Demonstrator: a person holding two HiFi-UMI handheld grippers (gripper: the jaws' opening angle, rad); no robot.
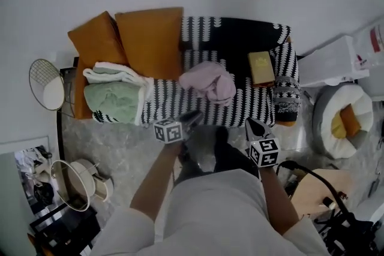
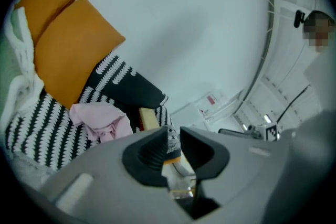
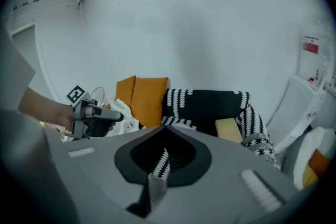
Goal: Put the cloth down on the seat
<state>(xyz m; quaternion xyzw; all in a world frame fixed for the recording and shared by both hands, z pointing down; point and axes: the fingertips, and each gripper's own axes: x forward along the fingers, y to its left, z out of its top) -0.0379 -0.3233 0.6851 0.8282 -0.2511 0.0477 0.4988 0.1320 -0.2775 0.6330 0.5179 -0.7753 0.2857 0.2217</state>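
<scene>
A crumpled pink cloth [image 1: 207, 82] lies on the black-and-white striped sofa seat [image 1: 174, 106], right of its middle. It also shows in the left gripper view as the pink cloth [image 2: 100, 120], below the orange cushions. My left gripper [image 1: 193, 117] hovers at the seat's front edge, just short of the cloth. Its jaws [image 2: 174, 136] stand a narrow gap apart with nothing between them. My right gripper [image 1: 249, 123] hangs a little to the right, in front of the sofa. That gripper's jaws [image 3: 165, 127] meet at the tips and hold nothing.
Two orange cushions [image 1: 150, 42] lean on the sofa back at the left. A green and white blanket [image 1: 114, 96] lies below them. A yellow box [image 1: 261, 68] rests on the seat's right end. A round pet bed [image 1: 345, 117] and a white fan [image 1: 47, 84] flank the sofa.
</scene>
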